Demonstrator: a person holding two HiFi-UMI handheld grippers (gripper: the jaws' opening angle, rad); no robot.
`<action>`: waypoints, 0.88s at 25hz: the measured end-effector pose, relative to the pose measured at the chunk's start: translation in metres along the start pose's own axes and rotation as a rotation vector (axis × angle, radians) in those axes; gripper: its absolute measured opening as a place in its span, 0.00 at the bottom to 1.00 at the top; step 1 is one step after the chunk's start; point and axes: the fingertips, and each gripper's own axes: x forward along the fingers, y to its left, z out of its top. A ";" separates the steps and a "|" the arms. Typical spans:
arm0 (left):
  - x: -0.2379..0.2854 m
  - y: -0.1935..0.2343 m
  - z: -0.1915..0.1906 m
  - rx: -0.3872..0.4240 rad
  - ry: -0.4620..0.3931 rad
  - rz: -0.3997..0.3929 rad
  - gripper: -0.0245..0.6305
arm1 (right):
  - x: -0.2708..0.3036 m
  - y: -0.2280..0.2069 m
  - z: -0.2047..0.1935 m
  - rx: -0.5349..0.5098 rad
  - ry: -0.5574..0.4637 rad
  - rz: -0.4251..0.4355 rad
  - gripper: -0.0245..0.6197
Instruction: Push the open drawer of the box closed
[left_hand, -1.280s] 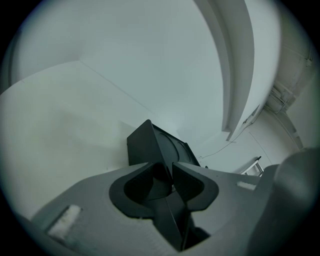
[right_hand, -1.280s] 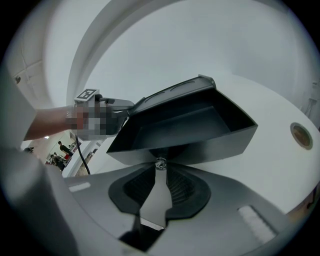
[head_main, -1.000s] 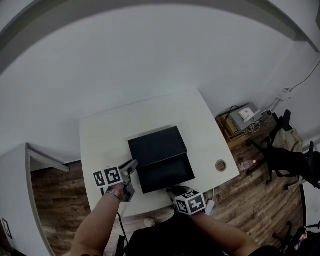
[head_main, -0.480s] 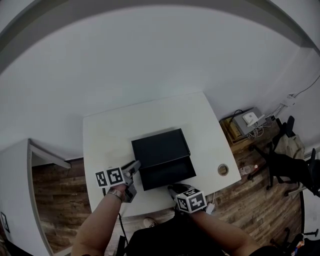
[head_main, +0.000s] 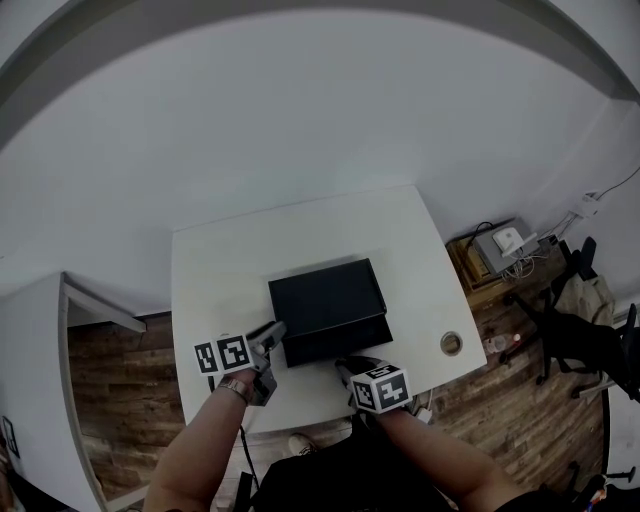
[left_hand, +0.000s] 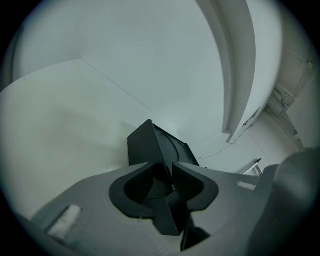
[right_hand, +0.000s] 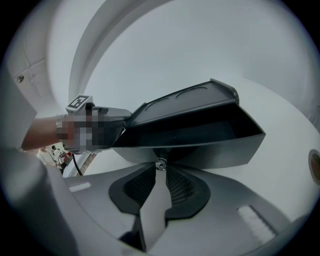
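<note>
A black box (head_main: 326, 292) lies in the middle of the white table (head_main: 220, 270). Its drawer (head_main: 338, 346) sticks out a short way toward me, and inside it looks dark and empty (right_hand: 200, 131). My right gripper (head_main: 341, 368) is at the drawer front, its jaws closed on the small metal knob (right_hand: 160, 163). My left gripper (head_main: 277, 329) is shut, with its tips against the box's near left corner (left_hand: 148, 145). The right gripper view also shows the left gripper (right_hand: 107, 116) beside the box.
A small round fitting (head_main: 452, 343) sits near the table's right edge. Right of the table, on the wood floor, are a low cabinet with devices and cables (head_main: 498, 248) and a dark office chair (head_main: 570, 325). The table's near edge is just under both grippers.
The drawer has slid further into the box and sticks out less. My right gripper has moved forward with it. The left gripper has stayed at the box corner.
</note>
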 end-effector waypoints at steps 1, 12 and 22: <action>0.000 0.000 0.000 0.000 -0.001 0.001 0.23 | 0.002 -0.001 0.002 0.000 0.000 -0.001 0.14; -0.001 -0.001 -0.002 -0.003 0.009 -0.001 0.23 | 0.020 -0.012 0.032 0.004 -0.009 -0.007 0.14; -0.001 -0.001 -0.005 -0.011 0.010 -0.008 0.23 | 0.030 -0.016 0.046 0.010 -0.008 -0.005 0.14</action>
